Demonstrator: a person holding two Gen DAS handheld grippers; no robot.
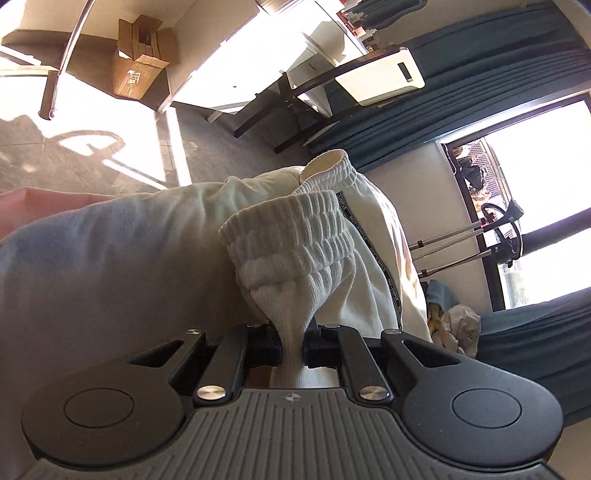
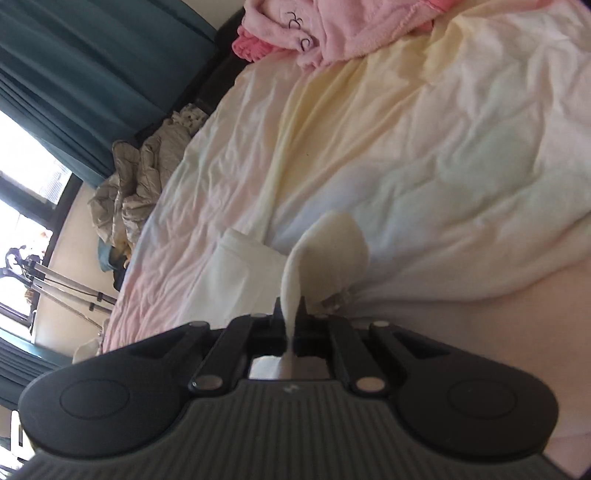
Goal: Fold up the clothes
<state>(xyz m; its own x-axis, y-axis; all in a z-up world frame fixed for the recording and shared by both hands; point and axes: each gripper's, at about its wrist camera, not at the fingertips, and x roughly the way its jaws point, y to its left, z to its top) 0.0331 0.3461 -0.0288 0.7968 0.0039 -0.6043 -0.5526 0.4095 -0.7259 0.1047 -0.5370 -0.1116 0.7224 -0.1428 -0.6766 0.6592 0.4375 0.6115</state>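
A white garment with a ribbed elastic waistband [image 1: 295,236] and a black lettered side stripe hangs in front of my left gripper [image 1: 293,341]. The left gripper is shut on the bunched ribbed band. In the right wrist view my right gripper [image 2: 291,314] is shut on a thin cream-white fold of the same sort of fabric [image 2: 325,243], which stands up above the fingers. A folded white piece [image 2: 240,266] lies on the bed just left of it.
A pastel bedsheet [image 2: 406,129] covers the bed. A pink garment [image 2: 332,29] lies at its far end. Crumpled beige cloth [image 2: 129,184] sits beside the bed by teal curtains [image 2: 74,74]. A cardboard box [image 1: 140,55], a dark table and a white appliance [image 1: 380,74] stand on the floor.
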